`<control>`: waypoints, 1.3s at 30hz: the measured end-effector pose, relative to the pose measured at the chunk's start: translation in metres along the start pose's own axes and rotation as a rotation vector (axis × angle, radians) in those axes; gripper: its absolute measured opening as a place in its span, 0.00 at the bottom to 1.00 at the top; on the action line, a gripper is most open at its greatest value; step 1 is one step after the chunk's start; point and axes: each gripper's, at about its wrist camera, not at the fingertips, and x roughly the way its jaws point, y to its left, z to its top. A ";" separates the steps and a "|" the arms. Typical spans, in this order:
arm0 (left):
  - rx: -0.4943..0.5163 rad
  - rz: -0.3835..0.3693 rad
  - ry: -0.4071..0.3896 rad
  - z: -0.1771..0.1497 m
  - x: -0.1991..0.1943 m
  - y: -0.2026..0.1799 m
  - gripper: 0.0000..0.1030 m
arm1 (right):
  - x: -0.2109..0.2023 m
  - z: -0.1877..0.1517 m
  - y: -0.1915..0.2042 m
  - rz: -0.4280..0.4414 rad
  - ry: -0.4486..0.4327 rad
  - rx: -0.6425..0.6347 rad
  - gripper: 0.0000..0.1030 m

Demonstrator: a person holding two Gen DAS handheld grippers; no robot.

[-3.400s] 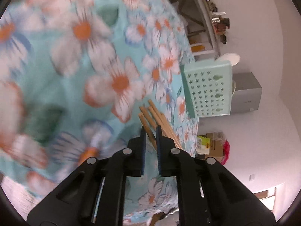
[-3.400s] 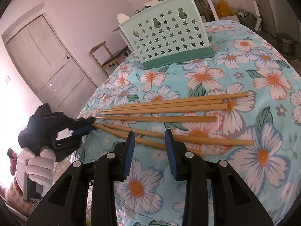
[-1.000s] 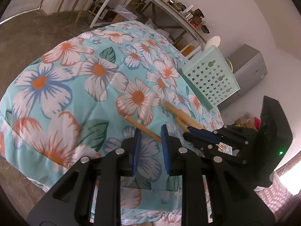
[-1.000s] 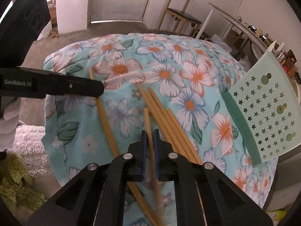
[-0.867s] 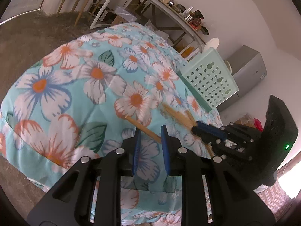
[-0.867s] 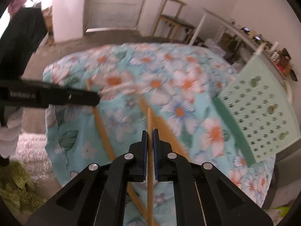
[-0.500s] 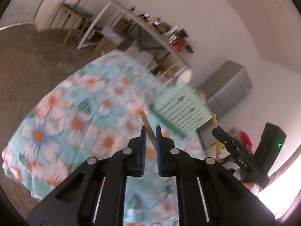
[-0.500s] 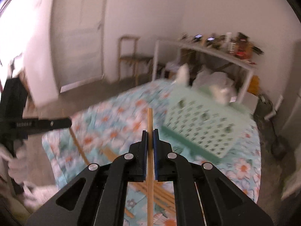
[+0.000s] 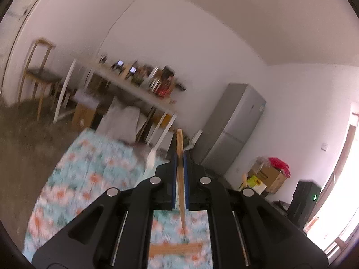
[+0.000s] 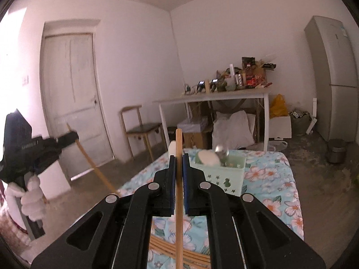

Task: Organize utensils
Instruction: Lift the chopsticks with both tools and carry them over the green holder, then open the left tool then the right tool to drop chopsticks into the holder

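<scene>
My left gripper is shut on a wooden chopstick that stands nearly upright between the blue pads, high above the floral tablecloth. My right gripper is shut on a second chopstick, also upright. In the right wrist view the left gripper shows at the left, held by a white-gloved hand, its chopstick slanting down. Several loose chopsticks lie on the cloth below. The mint star-holed basket stands at the table's far end with white utensils in it.
A wooden chair, a white side table loaded with clutter, boxes under it, a grey fridge and a white door ring the room. A small pot sits on the brown floor at the right.
The left jaws closed on a chopstick. Both grippers have risen well above the table, each carrying a chopstick, and now point level across the room instead of down at the cloth.
</scene>
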 end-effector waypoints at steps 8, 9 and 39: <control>0.136 -0.017 -0.128 0.050 0.045 -0.037 0.04 | -0.005 0.007 -0.025 0.025 -0.069 0.080 0.06; 0.148 -0.011 -0.128 0.052 0.053 -0.040 0.04 | -0.004 0.007 -0.027 0.027 -0.071 0.082 0.06; 0.014 0.108 0.109 0.009 0.183 0.017 0.42 | 0.024 0.015 -0.046 0.037 -0.014 0.059 0.06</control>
